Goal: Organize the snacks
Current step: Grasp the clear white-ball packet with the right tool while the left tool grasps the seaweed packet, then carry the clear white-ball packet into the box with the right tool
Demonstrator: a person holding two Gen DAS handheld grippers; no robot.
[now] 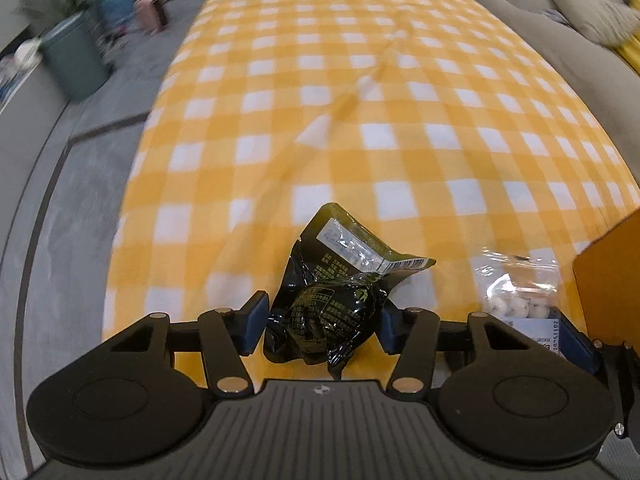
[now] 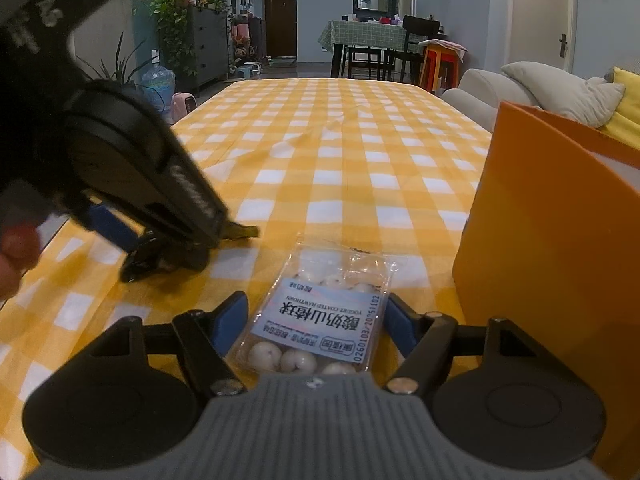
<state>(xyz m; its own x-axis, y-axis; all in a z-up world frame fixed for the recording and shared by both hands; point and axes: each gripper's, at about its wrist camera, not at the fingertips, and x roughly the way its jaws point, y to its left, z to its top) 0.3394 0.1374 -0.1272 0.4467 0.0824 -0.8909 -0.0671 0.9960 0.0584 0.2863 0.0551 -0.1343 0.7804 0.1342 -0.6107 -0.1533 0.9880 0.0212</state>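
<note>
Left gripper (image 1: pixel 324 318) pitched steeply down at the bench (image 1: pixel 360 92); its jaws flanked the crumpled black snack pouch (image 1: pixel 328 292), both pads at the pouch's sides, contact unclear. Right gripper (image 2: pixel 316 320) angled lower, jaws apart around the clear hawthorn-ball packet (image 2: pixel 320 320), neither pad touching. Orange box (image 2: pixel 560 240) stood right of those jaws.

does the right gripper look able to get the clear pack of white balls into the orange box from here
Probably yes. The right gripper straddles the clear pack, pads apparently not yet pressing. The orange box stands close on its right with nothing between. The left gripper, around the black packet, is off to the other side.
</note>
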